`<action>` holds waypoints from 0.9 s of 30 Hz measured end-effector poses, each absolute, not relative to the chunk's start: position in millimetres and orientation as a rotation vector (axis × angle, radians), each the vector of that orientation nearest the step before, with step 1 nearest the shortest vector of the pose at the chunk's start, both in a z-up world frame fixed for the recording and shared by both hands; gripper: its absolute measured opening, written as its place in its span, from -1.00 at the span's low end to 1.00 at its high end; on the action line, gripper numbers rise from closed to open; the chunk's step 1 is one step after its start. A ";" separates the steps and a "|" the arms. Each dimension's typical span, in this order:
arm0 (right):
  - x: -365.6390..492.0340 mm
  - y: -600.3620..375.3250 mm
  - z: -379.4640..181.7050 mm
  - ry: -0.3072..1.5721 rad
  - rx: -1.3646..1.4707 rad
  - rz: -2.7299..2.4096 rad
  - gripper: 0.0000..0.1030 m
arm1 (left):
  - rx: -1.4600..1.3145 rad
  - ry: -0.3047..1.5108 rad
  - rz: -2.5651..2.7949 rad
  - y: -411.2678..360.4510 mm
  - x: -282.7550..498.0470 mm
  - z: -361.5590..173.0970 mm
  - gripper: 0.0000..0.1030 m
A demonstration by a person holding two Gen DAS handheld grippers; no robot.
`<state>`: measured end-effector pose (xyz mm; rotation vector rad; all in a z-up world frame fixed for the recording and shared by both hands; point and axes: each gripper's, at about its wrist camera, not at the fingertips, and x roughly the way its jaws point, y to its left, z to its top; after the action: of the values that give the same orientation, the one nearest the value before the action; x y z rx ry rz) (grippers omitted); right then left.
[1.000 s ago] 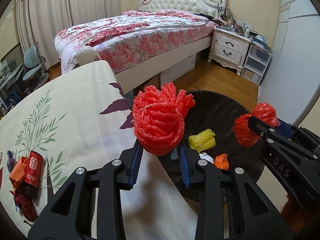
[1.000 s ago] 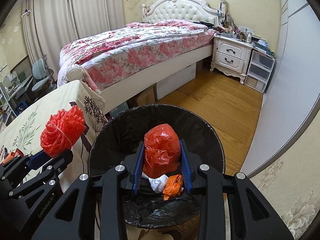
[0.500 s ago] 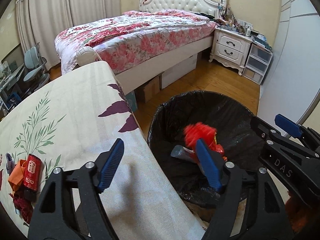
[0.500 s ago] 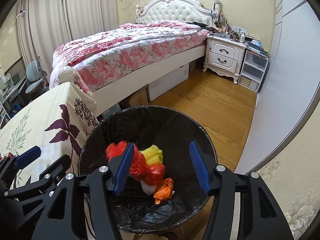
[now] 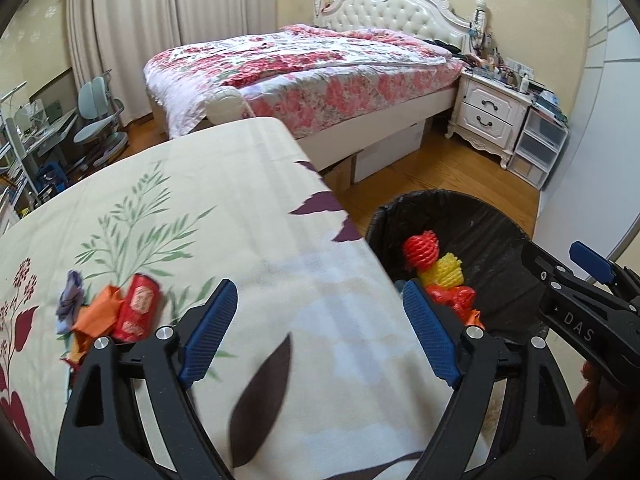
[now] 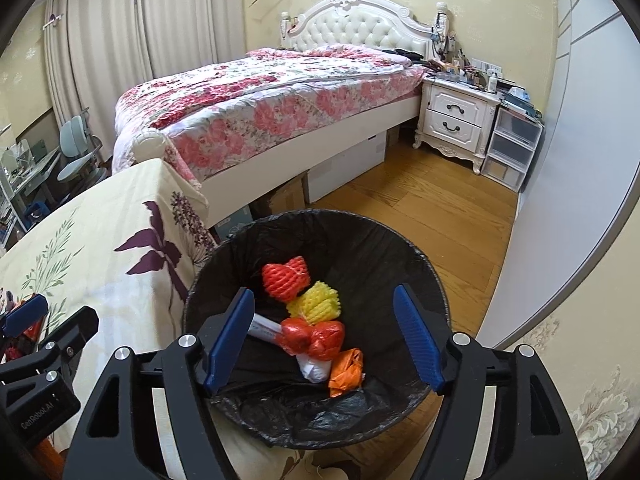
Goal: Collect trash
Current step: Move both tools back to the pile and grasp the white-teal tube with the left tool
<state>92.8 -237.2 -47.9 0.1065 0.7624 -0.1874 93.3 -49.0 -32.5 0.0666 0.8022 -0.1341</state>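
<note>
Blue-padded left gripper point(image 5: 318, 334) hangs over the cream floral tablecloth point(image 5: 240, 232), jaws opening with nothing between them. Right gripper point(image 6: 324, 338) hovers above the round bin lined with black plastic point(image 6: 400, 248), jaws likewise opening and empty. Inside the bin lie a red foam net point(image 6: 286, 278), a yellow foam net point(image 6: 316, 306) and a crumpled red plastic bag point(image 6: 316, 336). Farther left on the cloth, a red drink can point(image 5: 138, 306) and orange wrapper point(image 5: 98, 316) remain. Judged best: approach these low, jaws wide, one piece per grip.

Trash point(image 6: 312, 336) inside bin point(image 6: 424, 264) beside table point(image 6: 100, 240)
</note>
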 end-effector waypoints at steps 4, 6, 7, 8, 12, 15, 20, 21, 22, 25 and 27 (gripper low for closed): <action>89.1 -219.6 -47.1 0.765 0.097 -0.149 0.36 | 0.051 0.805 -0.100 -25.6 82.9 -29.2 0.61; 88.5 -210.0 -46.8 0.767 0.091 -0.131 0.36 | 0.041 0.805 -0.085 -12.8 76.7 -28.3 0.61; 87.9 -205.3 -46.6 0.768 0.086 -0.122 0.36 | 0.039 0.804 -0.076 -5.9 73.2 -27.6 0.61; 87.6 -199.6 -46.5 0.768 0.080 -0.112 0.36 | 0.035 0.803 -0.067 0.2 70.0 -27.0 0.61; 84.9 -180.4 -45.4 0.771 0.064 -0.071 0.36 | 0.015 0.803 -0.033 24.5 57.3 -26.2 0.61; 83.2 -166.6 -44.0 0.772 0.051 -0.043 0.36 | -0.004 0.808 -0.002 46.1 48.3 -26.4 0.61; 80.2 -142.0 -42.6 0.773 0.023 0.003 0.36 | -0.032 0.813 0.059 80.3 35.7 -27.1 0.61; 79.5 -137.1 -42.2 0.773 0.017 0.012 0.36 | -0.040 0.814 0.071 86.9 33.7 -27.3 0.61; 78.6 -132.7 -42.1 0.773 0.011 0.020 0.36 | -0.048 0.815 0.083 94.2 31.6 -27.3 0.61; 77.1 -120.5 -41.8 0.773 -0.005 0.043 0.36 | -0.070 0.817 0.111 112.7 27.4 -27.8 0.61; 76.2 -114.4 -42.2 0.774 -0.015 0.053 0.36 | -0.082 0.820 0.126 123.3 26.2 -29.0 0.61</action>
<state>76.2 -114.3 -42.2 -0.0146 0.7737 0.0534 26.2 123.3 -29.0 -0.0817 0.8198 0.1262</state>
